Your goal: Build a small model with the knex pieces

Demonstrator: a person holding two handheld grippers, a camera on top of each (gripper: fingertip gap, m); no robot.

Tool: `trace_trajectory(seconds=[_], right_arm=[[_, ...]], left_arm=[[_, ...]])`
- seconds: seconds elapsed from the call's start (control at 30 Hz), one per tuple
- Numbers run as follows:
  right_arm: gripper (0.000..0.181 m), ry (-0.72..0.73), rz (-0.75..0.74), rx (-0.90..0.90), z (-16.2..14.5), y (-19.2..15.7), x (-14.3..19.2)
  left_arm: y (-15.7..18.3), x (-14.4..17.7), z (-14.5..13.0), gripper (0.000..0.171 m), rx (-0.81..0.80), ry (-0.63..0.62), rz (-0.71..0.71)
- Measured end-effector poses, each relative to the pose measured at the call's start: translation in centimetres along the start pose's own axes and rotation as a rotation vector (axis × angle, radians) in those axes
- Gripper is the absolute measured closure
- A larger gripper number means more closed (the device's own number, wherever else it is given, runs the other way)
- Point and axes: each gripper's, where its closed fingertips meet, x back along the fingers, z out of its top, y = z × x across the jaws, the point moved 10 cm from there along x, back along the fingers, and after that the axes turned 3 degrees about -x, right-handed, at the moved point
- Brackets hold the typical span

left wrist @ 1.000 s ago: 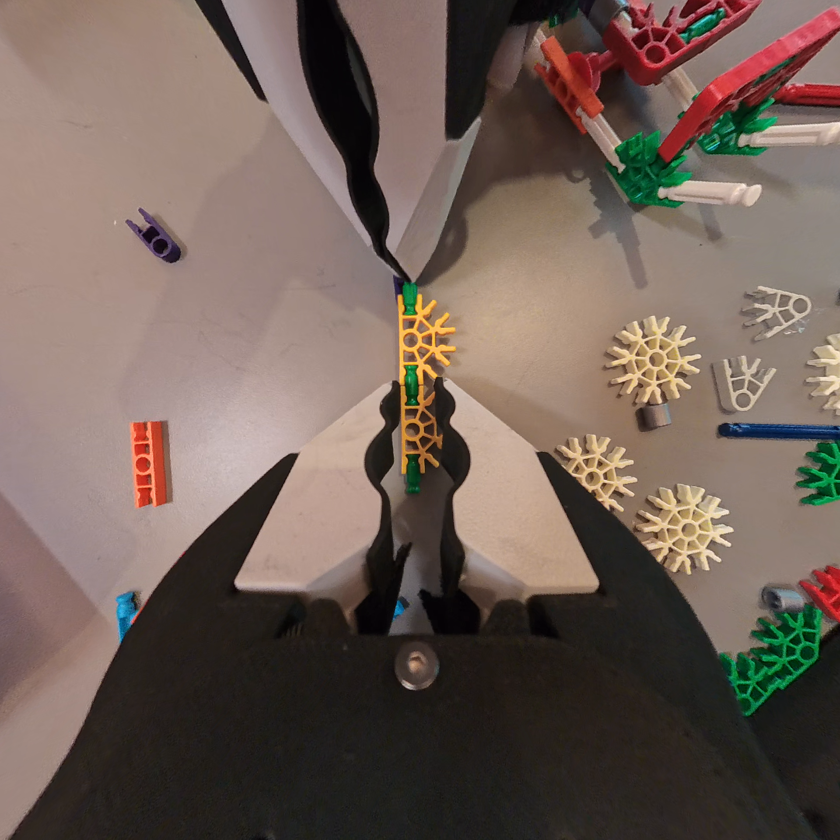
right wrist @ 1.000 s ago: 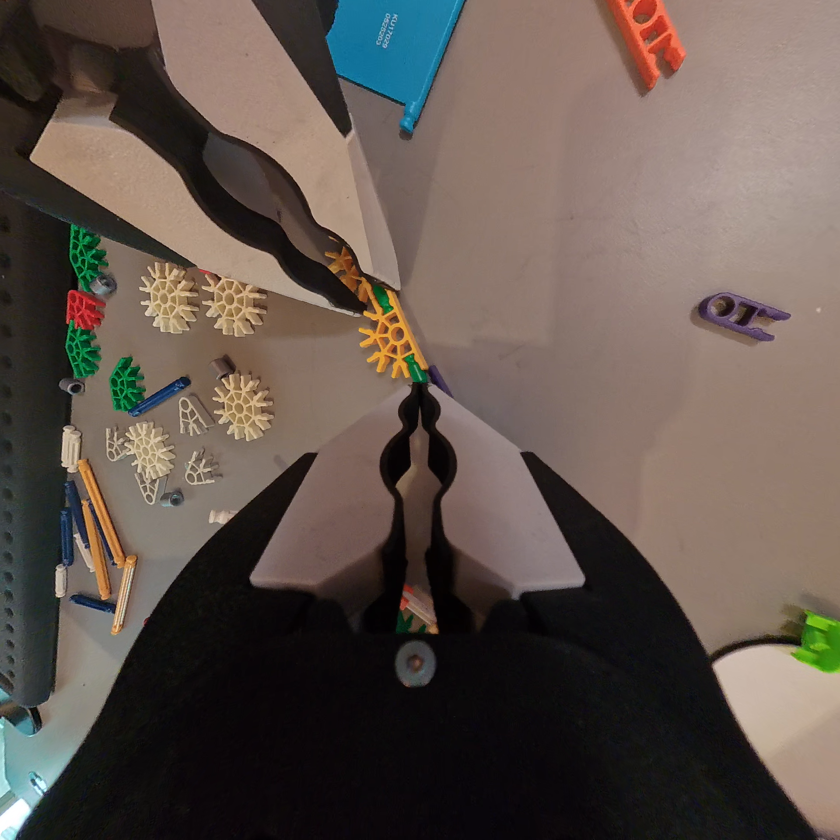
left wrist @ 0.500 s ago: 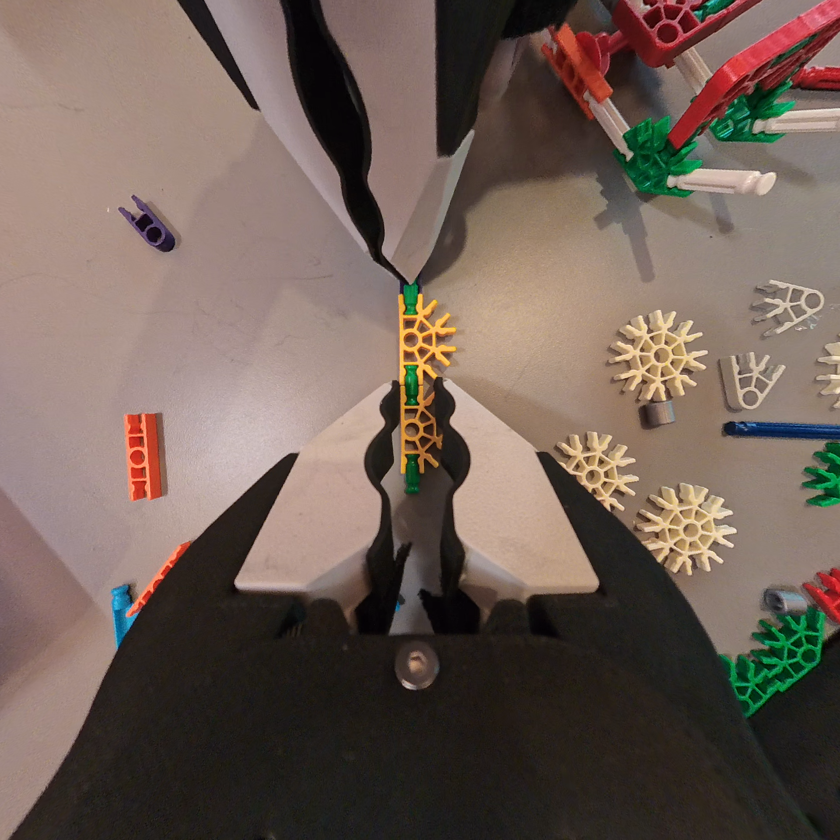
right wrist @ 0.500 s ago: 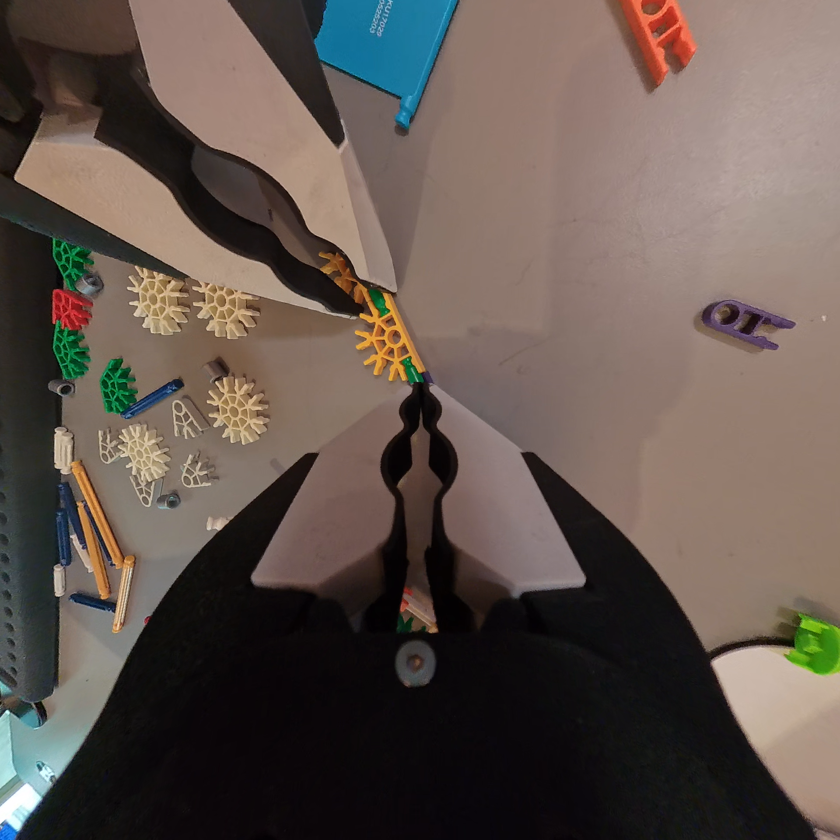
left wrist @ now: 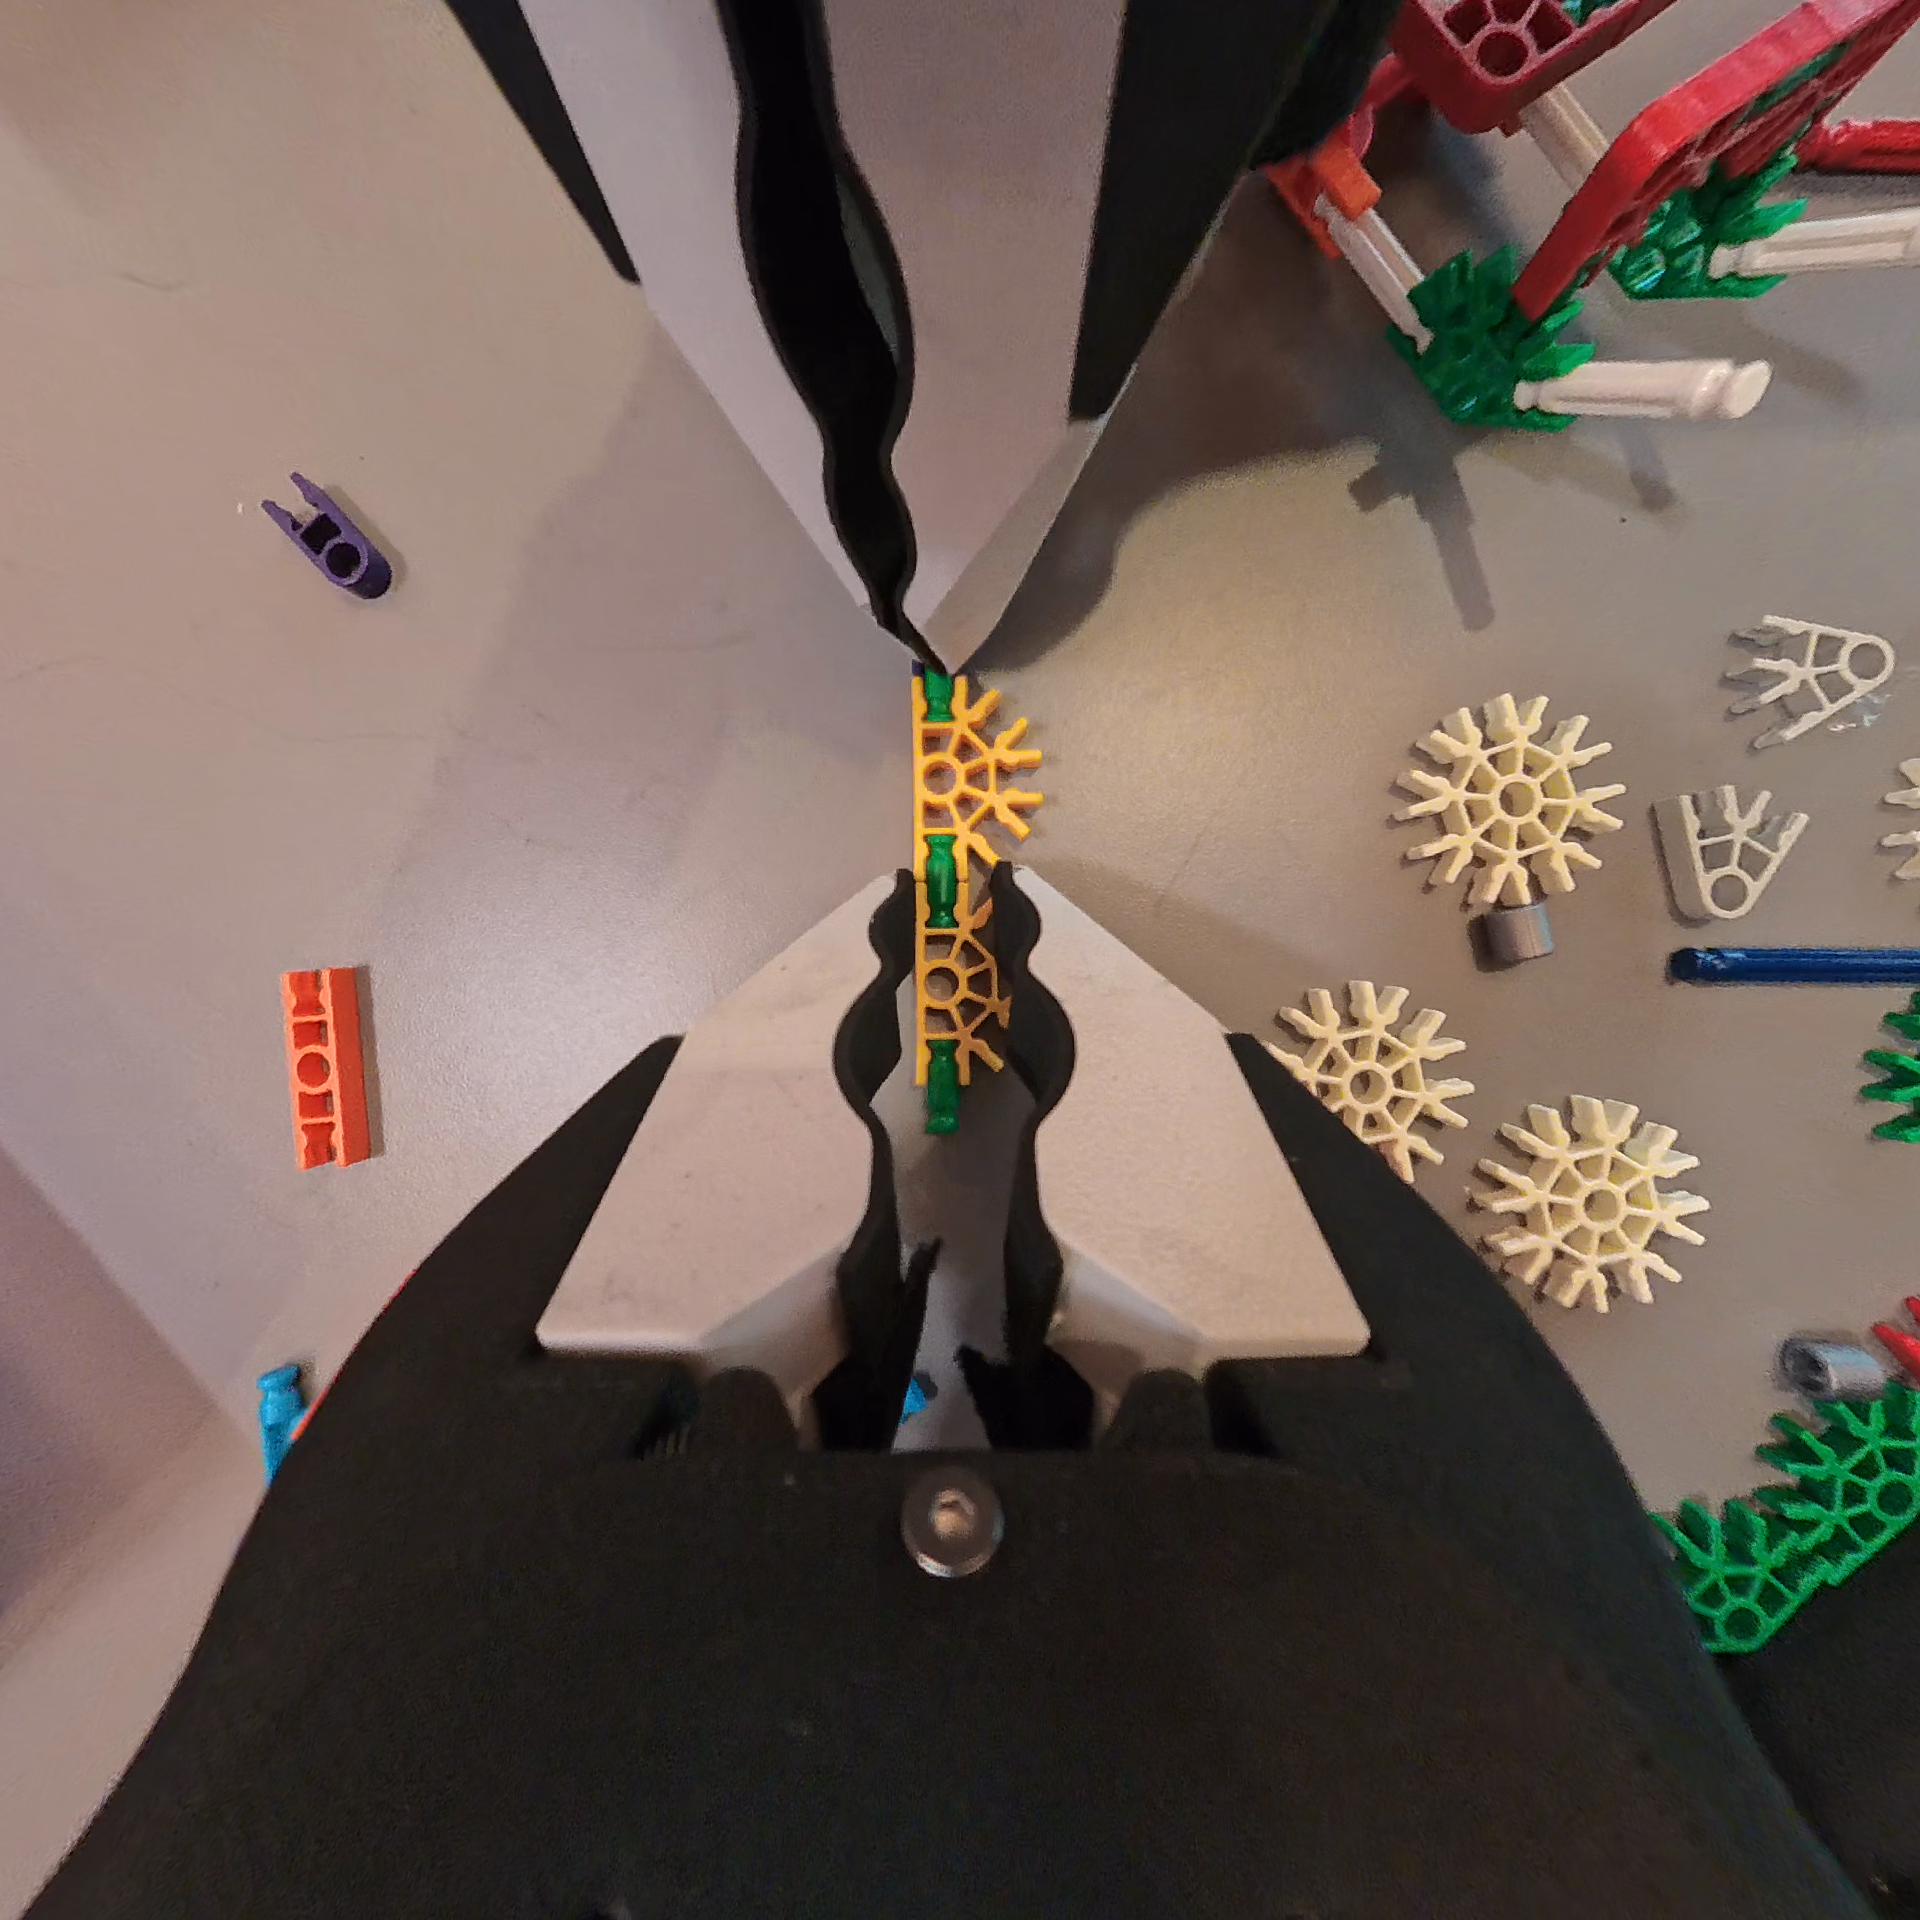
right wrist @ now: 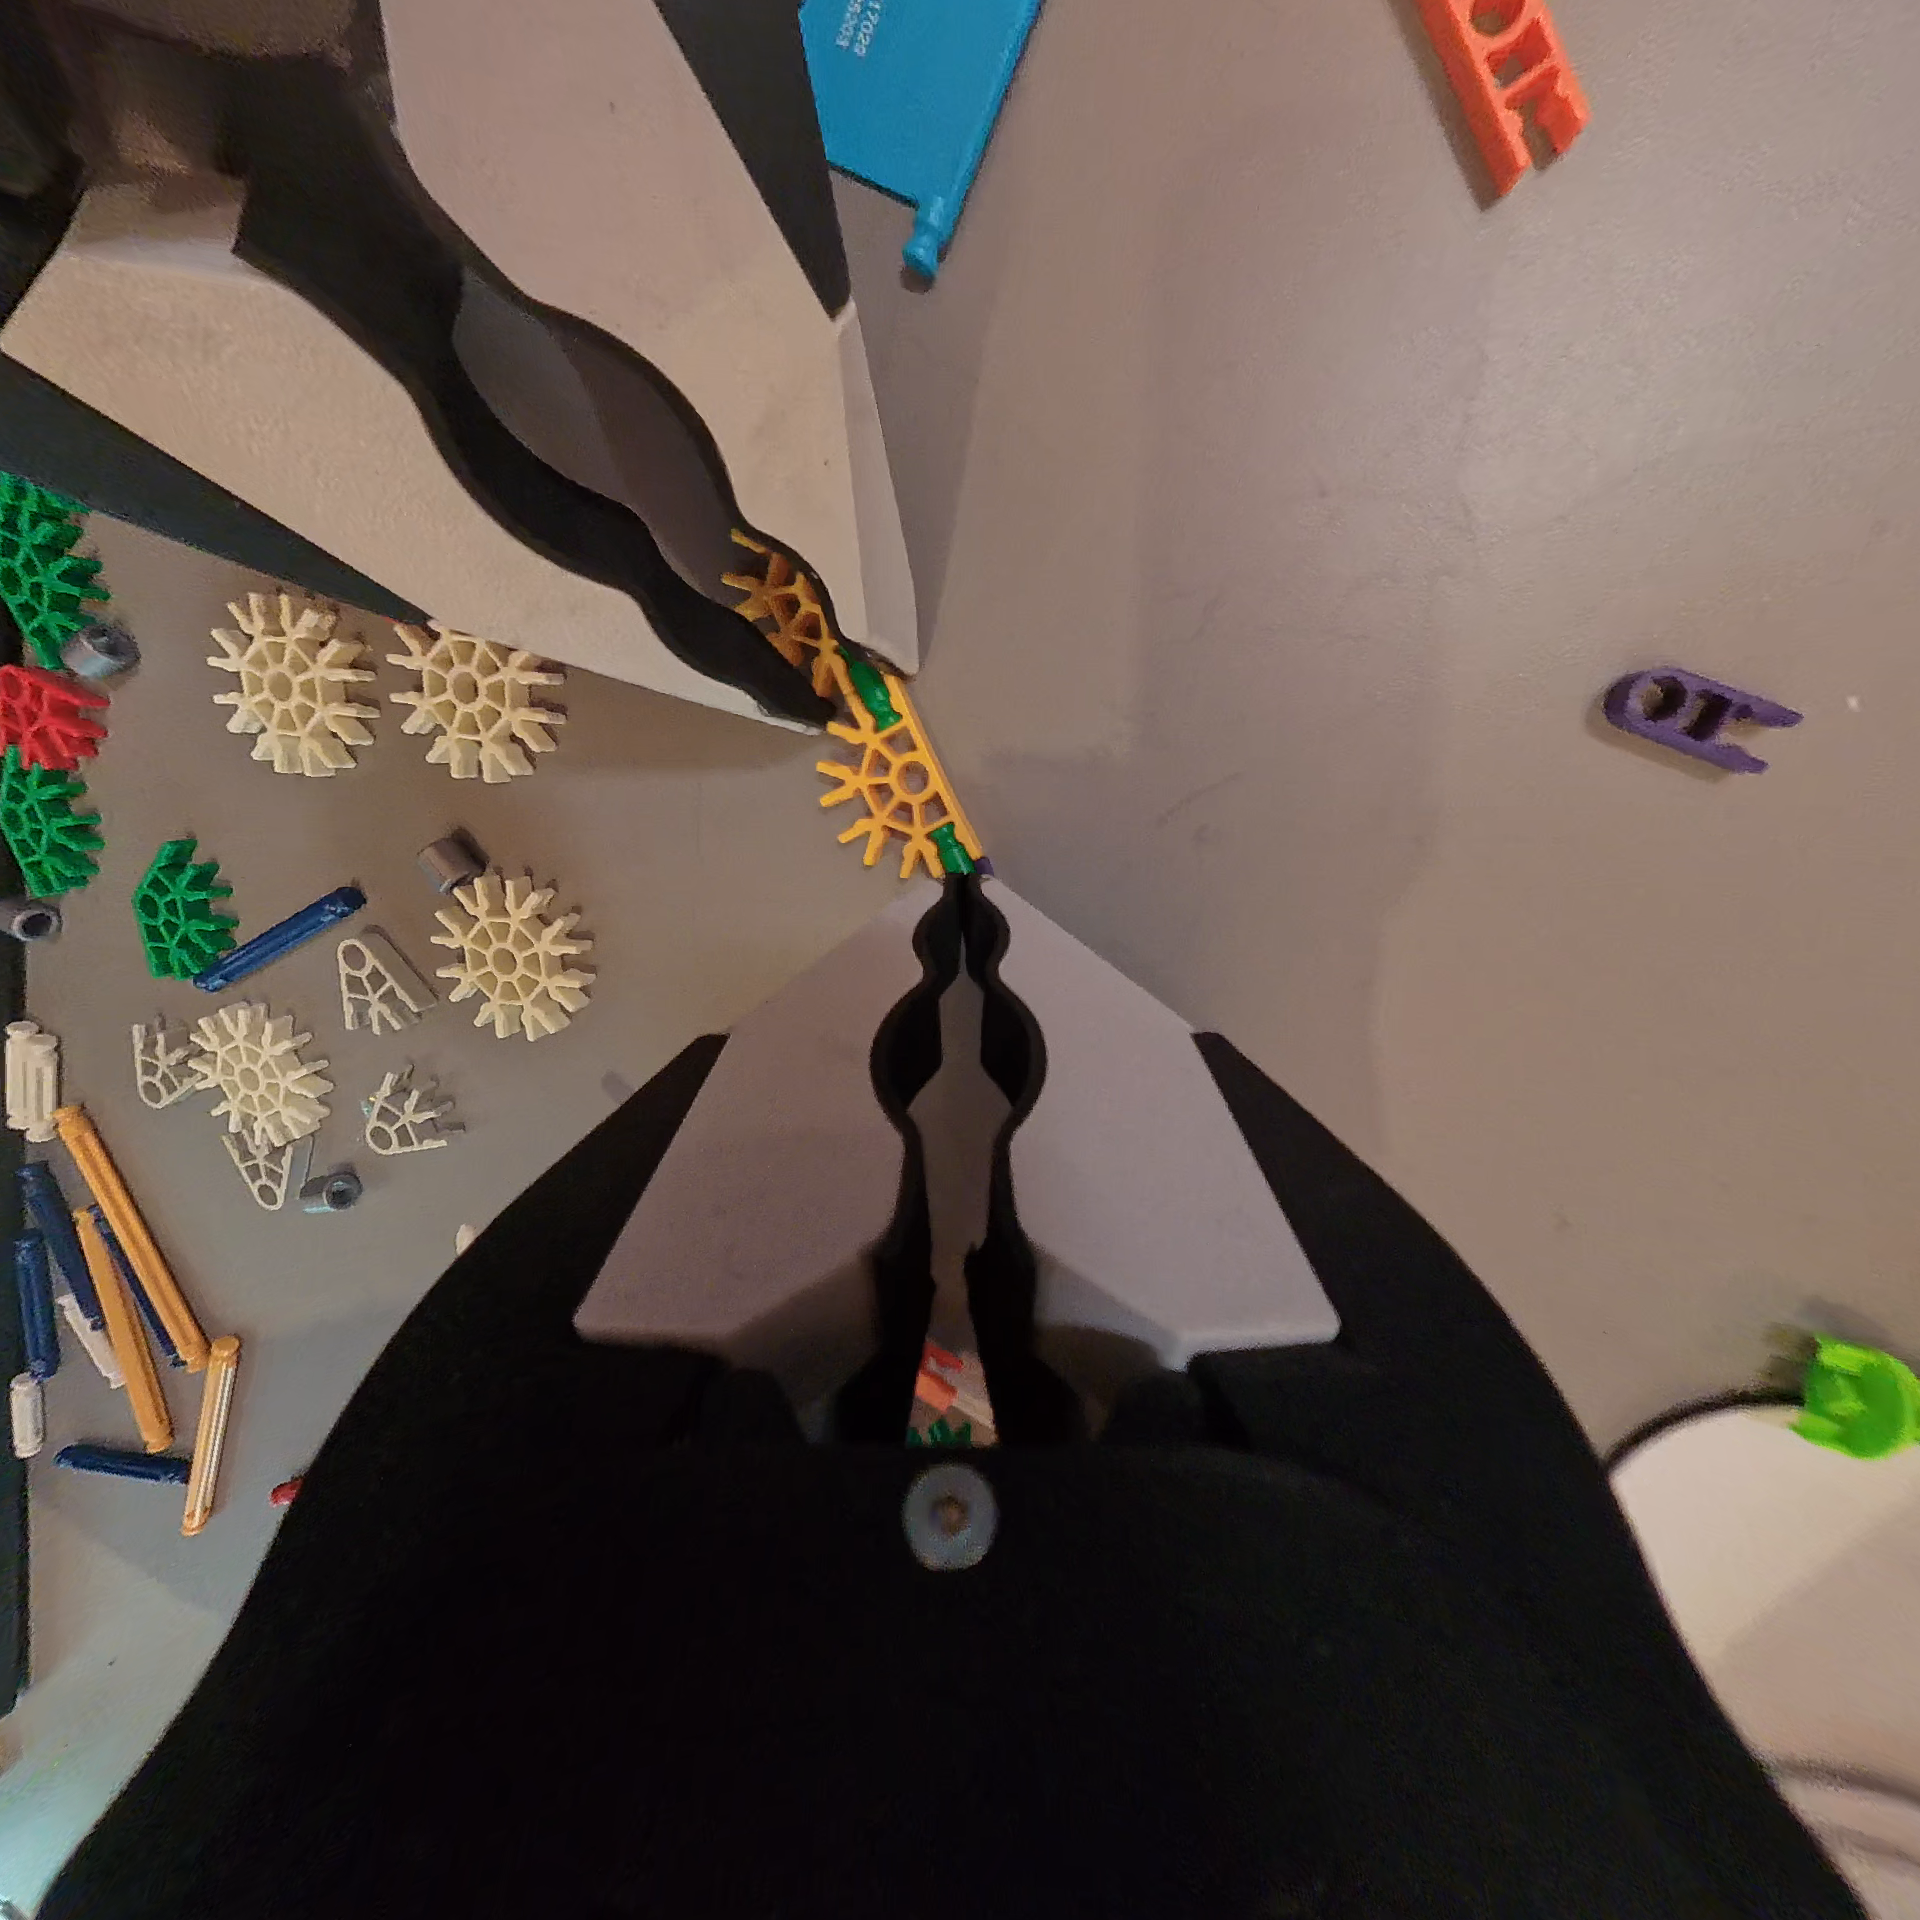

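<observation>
Table point(left wrist: 520, 831): grey surface filling both views, strewn with plastic construction pieces.
Red-and-green build point(left wrist: 1621, 187): upper right of the left wrist view; red frames, green connectors and white rods joined together.
Left gripper point(left wrist: 956, 883): lower centre of its own view, jaws closed onto the near half of the yellow assembly point(left wrist: 961, 894); seen from the right wrist view it comes in from the upper left point(right wrist: 831, 665).
Right gripper point(right wrist: 961, 894): lower centre of its own view, jaws pinched together on the green rod tip point(right wrist: 951, 852) at the assembly's far end; in the left wrist view it descends from the top point(left wrist: 920, 649).
Yellow assembly: two yellow half-circle connectors joined in a line by short green rods, held between the two grippers at frame centre, above the table.
Cream snowflake connectors point(left wrist: 1507, 800): several lying right of centre in the left wrist view, left of centre in the right point(right wrist: 291, 681).
Blue panel point(right wrist: 914, 94): top of the right wrist view.
Orange block point(left wrist: 324, 1068): left side, left wrist view.
Purple clip point(left wrist: 332, 540): upper left, left wrist view; right side in the other point(right wrist: 1694, 717).
</observation>
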Motion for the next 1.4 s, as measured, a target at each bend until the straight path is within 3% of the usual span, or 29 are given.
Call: trace_trajectory(seconds=[0.13,0.27,0.33,0.4,0.5,0.6,0.73,0.87,1.13,1.2,1.27,1.33,1.4], right_arm=[[0.175,0.036,-0.053,-0.036,-0.1,0.1,2.3],[0.170,0.043,-0.110,-0.088,-1.6,1.4,4.2],[0.169,0.057,-0.126,-0.100,-2.0,1.6,4.7],[0.165,0.070,-0.133,-0.103,-2.3,1.4,5.0],[0.160,0.128,-0.109,-0.100,-2.5,0.8,4.7],[0.156,0.135,-0.101,-0.075,-2.2,0.0,3.8],[0.153,0.146,-0.090,-0.038,-1.7,-1.0,3.0],[0.151,0.152,-0.101,-0.042,-2.1,-1.4,2.3],[0.153,0.163,-0.093,0.004,-2.0,-2.2,2.2],[0.153,0.153,-0.094,0.017,-1.8,-2.3,1.9],[0.153,0.134,-0.093,0.034,-1.6,-2.4,1.5],[0.153,0.114,-0.100,0.045,-1.5,-2.3,1.1],[0.154,0.123,-0.088,0.046,-1.2,-2.2,1.0]], left_arm=[[-0.3,-0.2,0.3,0.161,0.014,0.012,-0.010],[-0.5,-1.7,2.3,0.159,-0.058,0.030,-0.033],[-1.1,-1.6,3.2,0.138,-0.074,0.031,-0.041],[-2.9,-0.2,3.5,0.135,0.020,0.112,-0.102],[-7.3,1.3,3.4,0.135,0.149,0.176,-0.050],[-9.8,-0.2,4.3,0.136,0.155,0.099,0.040],[-10.8,-2.9,5.2,0.140,0.124,0.020,0.084],[-10.5,-4.1,5.3,0.165,0.090,-0.019,0.084],[-9.1,-2.2,4.4,0.166,-0.003,0.059,-0.043],[-8.3,-0.5,3.4,0.166,-0.027,0.053,-0.033],[-6.8,1.1,2.4,0.166,-0.085,0.086,-0.113],[-5.8,1.9,1.1,0.166,-0.148,0.041,-0.097],[-4.2,2.1,0.1,0.166,-0.248,0.045,-0.169]])
